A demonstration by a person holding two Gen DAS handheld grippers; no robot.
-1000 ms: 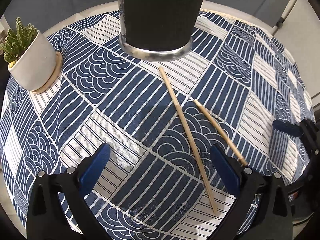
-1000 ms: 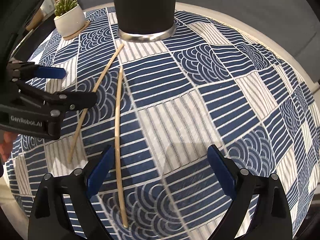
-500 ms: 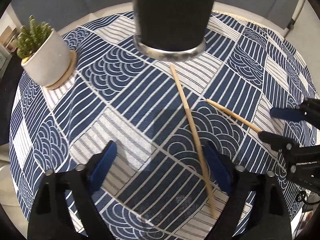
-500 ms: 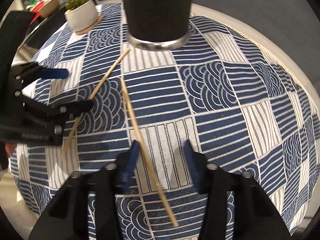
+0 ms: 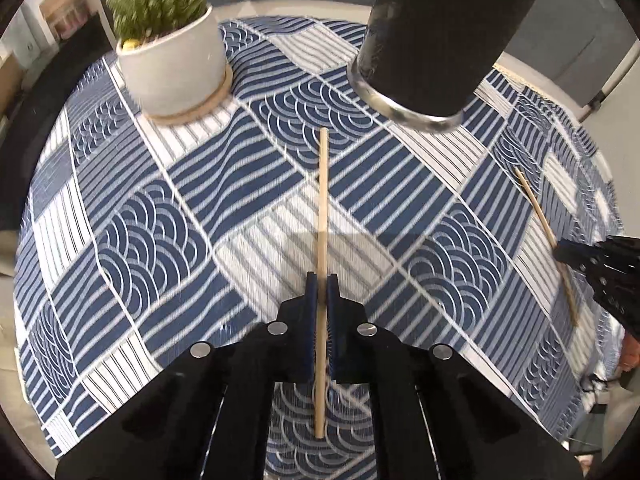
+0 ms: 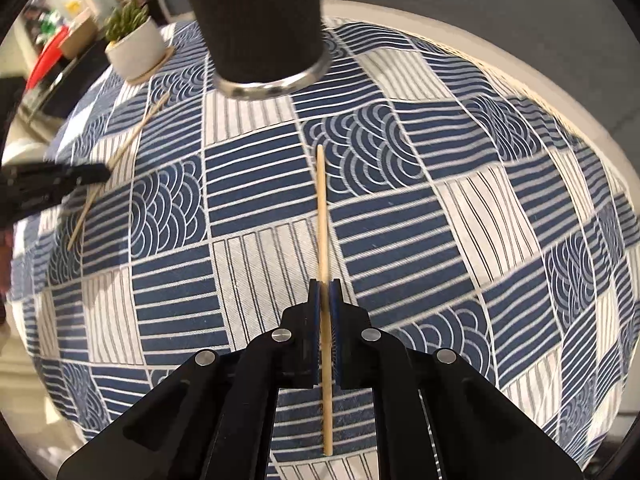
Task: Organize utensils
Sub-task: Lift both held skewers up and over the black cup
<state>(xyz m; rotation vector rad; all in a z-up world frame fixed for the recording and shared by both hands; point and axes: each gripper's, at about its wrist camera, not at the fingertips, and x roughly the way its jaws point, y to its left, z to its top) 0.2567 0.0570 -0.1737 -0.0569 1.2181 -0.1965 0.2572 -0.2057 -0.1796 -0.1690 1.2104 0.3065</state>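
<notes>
Two pale wooden chopsticks are in play over a blue and white patterned tablecloth (image 5: 132, 240). My left gripper (image 5: 321, 280) is shut on one chopstick (image 5: 323, 184), gripping it near its middle, its tip pointing toward the black holder (image 5: 444, 36). In the right wrist view my right gripper (image 6: 325, 286) is shut on the other chopstick (image 6: 321, 200) in the same way. Each view shows the other gripper with its chopstick at the side: the right gripper (image 5: 560, 254) with its stick (image 5: 536, 204), the left gripper (image 6: 106, 172) with its stick (image 6: 132, 140).
A tall black cylindrical holder (image 6: 260, 20) with a silver base ring stands at the back of the table. A small green plant in a white pot (image 5: 172, 64) on a wooden coaster sits to its left. The tablecloth's far edge (image 6: 520, 92) curves behind them.
Both grippers went from wide open to shut, each closing on a chopstick. Each chopstick now lines up straight along its gripper, and the left view has swung so the plant looms nearer.
</notes>
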